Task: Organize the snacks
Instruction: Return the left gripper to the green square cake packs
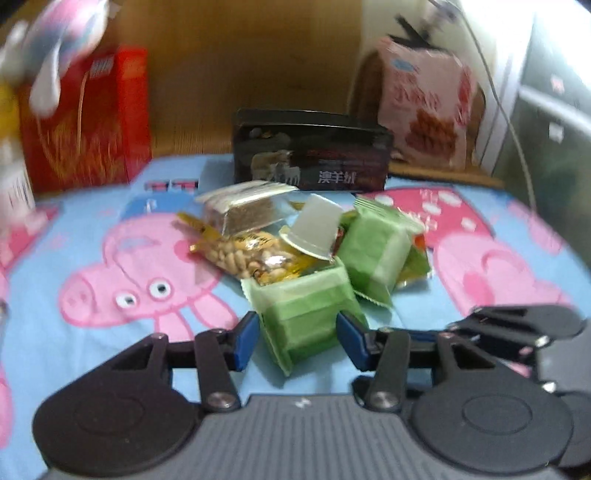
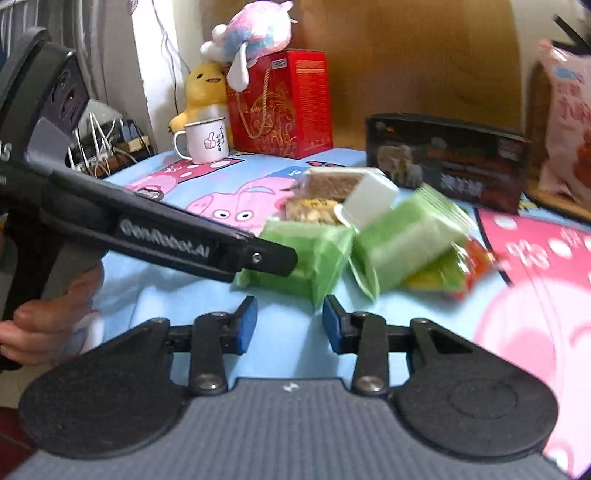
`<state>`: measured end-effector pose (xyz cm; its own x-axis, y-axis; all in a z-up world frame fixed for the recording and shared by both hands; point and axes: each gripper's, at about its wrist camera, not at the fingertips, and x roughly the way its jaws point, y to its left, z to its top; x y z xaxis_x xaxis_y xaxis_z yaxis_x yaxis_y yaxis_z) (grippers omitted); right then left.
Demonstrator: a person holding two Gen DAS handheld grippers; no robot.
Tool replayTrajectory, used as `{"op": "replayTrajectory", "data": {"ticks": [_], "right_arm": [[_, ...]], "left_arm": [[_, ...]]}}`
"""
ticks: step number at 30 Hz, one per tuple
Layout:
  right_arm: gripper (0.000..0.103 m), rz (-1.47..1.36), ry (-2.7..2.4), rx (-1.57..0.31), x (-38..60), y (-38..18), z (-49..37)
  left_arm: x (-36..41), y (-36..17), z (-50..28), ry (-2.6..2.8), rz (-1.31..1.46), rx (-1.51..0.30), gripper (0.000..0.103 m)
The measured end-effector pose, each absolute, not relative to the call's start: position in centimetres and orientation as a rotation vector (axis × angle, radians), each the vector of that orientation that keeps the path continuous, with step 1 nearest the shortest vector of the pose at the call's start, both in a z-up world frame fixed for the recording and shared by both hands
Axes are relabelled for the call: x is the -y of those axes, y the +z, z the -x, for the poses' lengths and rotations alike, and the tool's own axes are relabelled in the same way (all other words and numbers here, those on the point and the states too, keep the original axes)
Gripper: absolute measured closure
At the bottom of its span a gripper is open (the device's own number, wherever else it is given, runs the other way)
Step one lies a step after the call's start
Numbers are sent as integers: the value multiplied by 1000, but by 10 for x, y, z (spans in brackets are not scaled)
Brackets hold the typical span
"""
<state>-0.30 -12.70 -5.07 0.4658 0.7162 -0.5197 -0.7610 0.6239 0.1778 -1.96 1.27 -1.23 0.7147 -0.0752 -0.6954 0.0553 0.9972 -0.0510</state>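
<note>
Nearest the left wrist camera, the left hand-held gripper (image 1: 297,334) is straddling a green snack packet (image 1: 308,314), fingers apart on either side (contact unclear). Right hand-held gripper (image 2: 290,323) is hovering open nearby. Remaining snacks are lying piled on the cartoon bedsheet (image 1: 110,302).

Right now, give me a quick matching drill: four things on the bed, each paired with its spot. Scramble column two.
Things:
1. enamel mug
2. near green packet
3. plush toy
4. white jelly cup

Spots:
A. on the red gift box
B. tipped on the snack pile
C. beside the yellow duck
D. between the left hand-held gripper fingers

Pairs: 1-C, 2-D, 3-A, 4-B
</note>
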Motion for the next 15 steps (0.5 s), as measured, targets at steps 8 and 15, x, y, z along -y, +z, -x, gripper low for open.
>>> {"op": "replayTrajectory", "data": {"ticks": [8, 15], "right_arm": [[37, -65, 851, -554, 153, -54, 4], [24, -54, 855, -532, 153, -54, 10]], "left_arm": [[10, -1, 34, 6, -125, -780, 56], [7, 7, 33, 76, -176, -754, 55]]}}
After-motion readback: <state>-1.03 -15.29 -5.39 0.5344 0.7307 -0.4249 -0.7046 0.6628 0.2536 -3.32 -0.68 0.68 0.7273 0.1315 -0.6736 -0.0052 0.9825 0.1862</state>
